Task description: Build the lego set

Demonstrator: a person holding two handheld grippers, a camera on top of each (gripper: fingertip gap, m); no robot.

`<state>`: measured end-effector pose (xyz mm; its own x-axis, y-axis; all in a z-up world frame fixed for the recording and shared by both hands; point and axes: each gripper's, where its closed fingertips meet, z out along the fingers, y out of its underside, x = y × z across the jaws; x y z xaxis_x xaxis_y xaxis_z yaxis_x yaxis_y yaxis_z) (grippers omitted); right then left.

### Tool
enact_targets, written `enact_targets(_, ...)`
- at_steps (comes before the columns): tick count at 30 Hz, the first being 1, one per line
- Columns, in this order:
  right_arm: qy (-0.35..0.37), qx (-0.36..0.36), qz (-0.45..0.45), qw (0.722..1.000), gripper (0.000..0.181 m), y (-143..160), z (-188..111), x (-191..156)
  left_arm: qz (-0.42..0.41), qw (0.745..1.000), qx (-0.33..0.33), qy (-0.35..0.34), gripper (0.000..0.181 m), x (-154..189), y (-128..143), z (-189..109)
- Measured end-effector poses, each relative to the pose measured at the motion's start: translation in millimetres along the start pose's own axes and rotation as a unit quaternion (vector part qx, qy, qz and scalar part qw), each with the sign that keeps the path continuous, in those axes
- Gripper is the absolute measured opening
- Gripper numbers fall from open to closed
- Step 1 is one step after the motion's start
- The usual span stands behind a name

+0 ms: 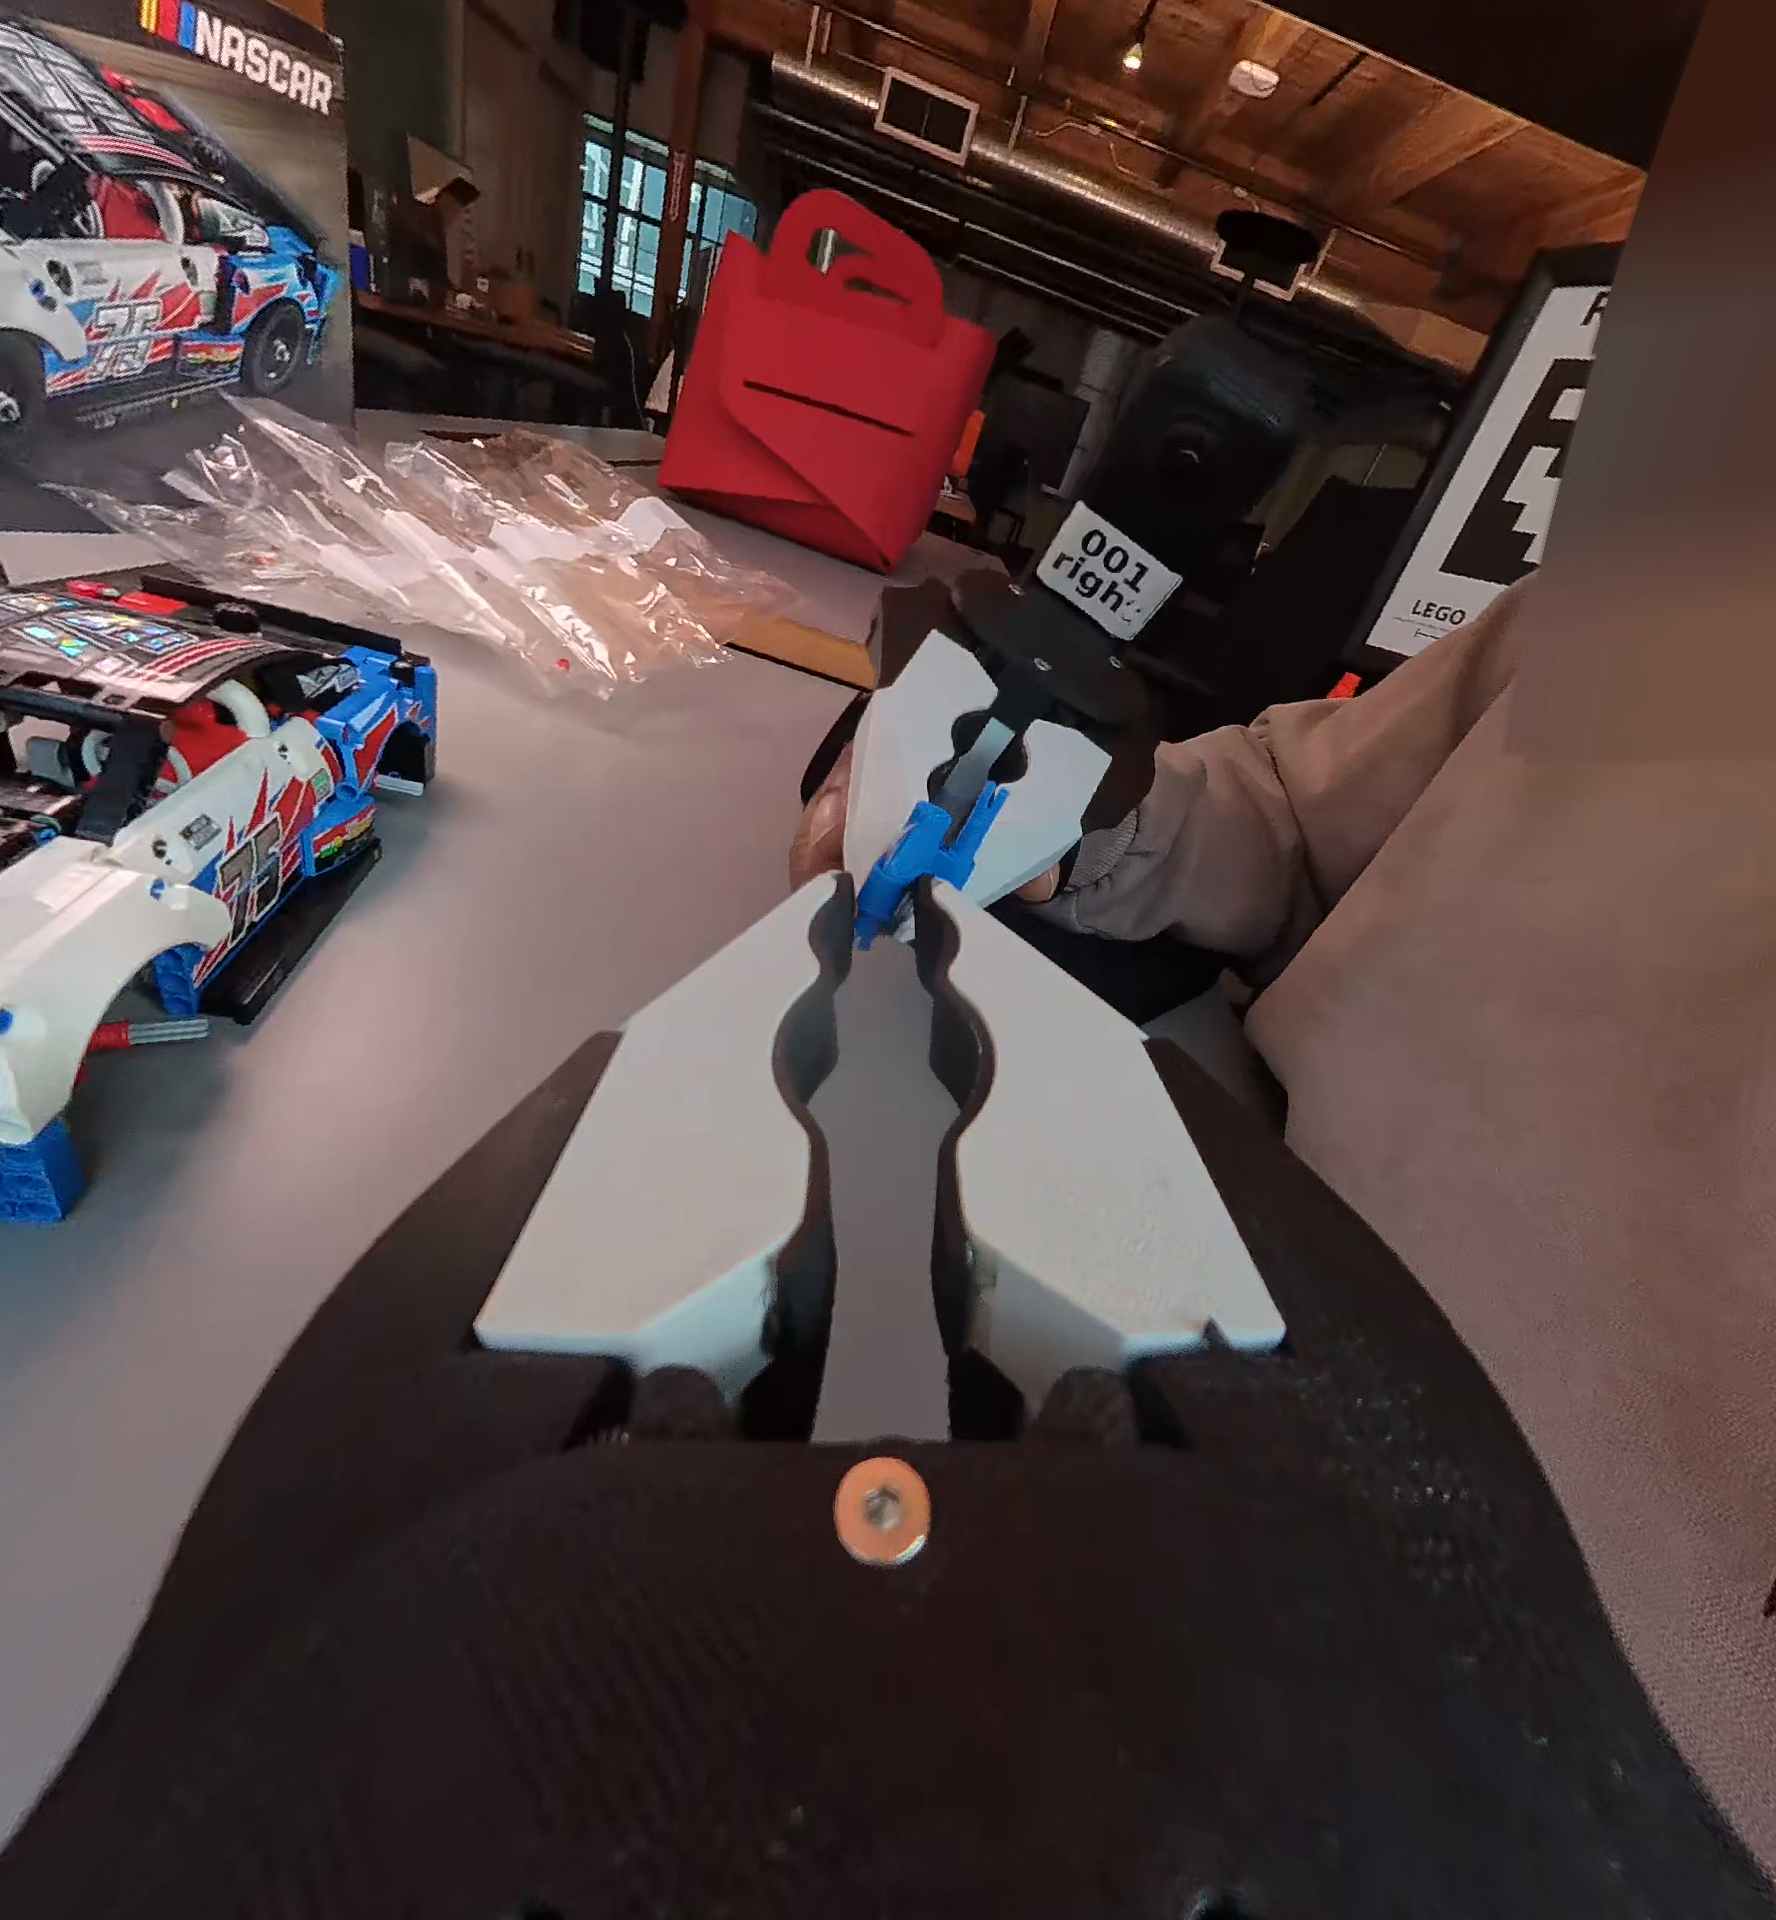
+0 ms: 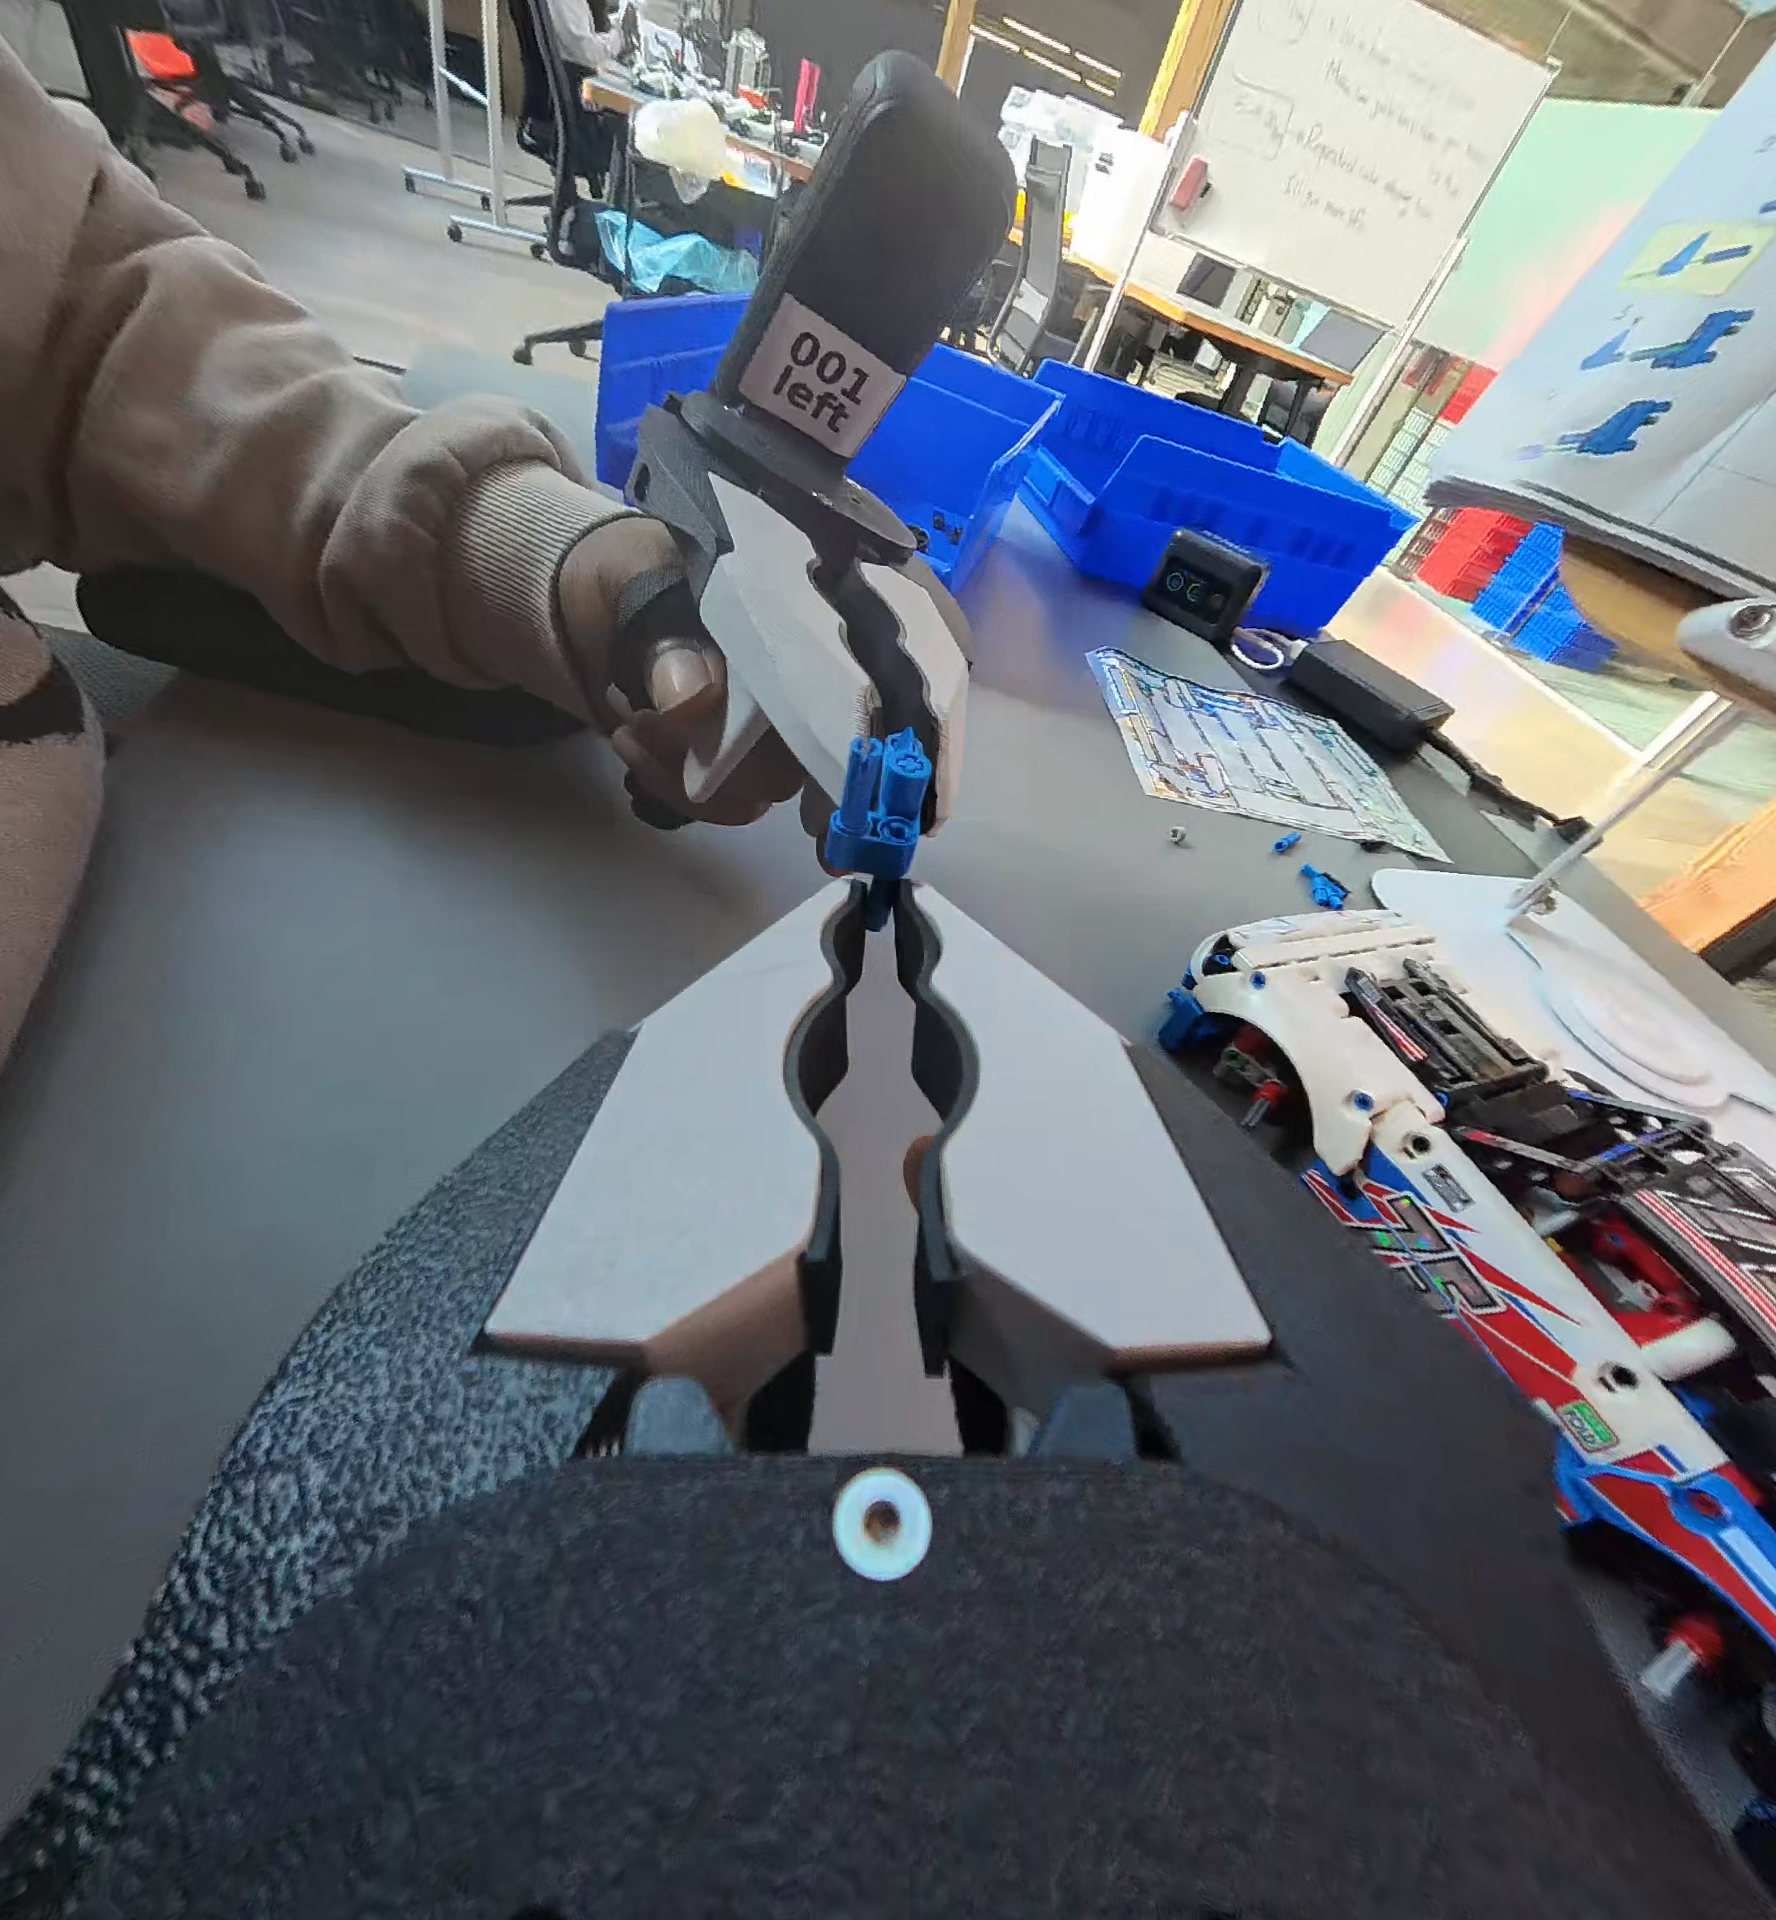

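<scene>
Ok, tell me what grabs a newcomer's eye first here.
Two tools meet tip to tip above the grey table, the left tool and right tool both pinching a small blue piece. Beside them sits the half-built race car, with a red bag behind.

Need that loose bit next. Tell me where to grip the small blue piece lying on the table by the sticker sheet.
Grip the small blue piece across its narrow middle, coming straight down from above. It lies flat and apart from the car, so only its long sides are free; detail is too small to say more.
</scene>
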<state>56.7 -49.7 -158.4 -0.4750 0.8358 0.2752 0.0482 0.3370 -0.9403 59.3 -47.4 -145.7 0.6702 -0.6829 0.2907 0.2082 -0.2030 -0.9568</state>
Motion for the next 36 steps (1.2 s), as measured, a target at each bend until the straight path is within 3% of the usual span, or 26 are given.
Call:
enact_targets(6,0.012,0.023,-0.005,1.0,0.013,-7.1,-1.3,2.1,0.024,0.999,0.014,0.016,0.006,7.4,-4.3,-0.6)
enact_targets(11,0.001,0.03,-0.052,0.998,0.003,-11.1,-1.0,-8.9,0.055,0.997,0.019,0.041,0.005,19.2,-4.8,0.2)
enact_targets(14,0.049,-0.001,-0.115,0.992,0.001,-3.7,-1.9,3.0,0.037,0.999,0.004,0.013,0.011,8.6,-1.2,0.6)
enact_targets(19,0.132,-0.124,-0.273,0.945,0.002,32.0,-2.2,29.2,-0.076,0.997,-0.029,0.001,0.044,-7.2,8.2,0.1)
enact_targets(25,0.156,-0.203,-0.415,0.873,0.001,50.8,7.2,31.0,-0.147,0.98,-0.101,-0.086,0.055,-28.9,40.4,11.8)
enact_targets(27,0.152,-0.203,-0.437,0.863,0.001,50.1,12.7,25.0,-0.156,0.976,-0.108,-0.106,0.054,-33.3,45.4,13.4)
enact_targets(30,0.152,-0.194,-0.444,0.861,0.001,45.1,16.6,18.9,-0.139,0.977,-0.113,-0.117,0.033,-35.2,46.6,11.8)
enact_targets(33,0.154,-0.173,-0.425,0.875,0.003,37.7,15.1,17.1,-0.096,0.982,-0.124,-0.109,0.033,-30.5,43.9,10.1)
enact_targets(36,0.13,-0.106,-0.338,0.926,0.006,21.6,10.9,9.9,0.011,0.989,-0.119,-0.084,0.033,-18.8,32.8,8.7)
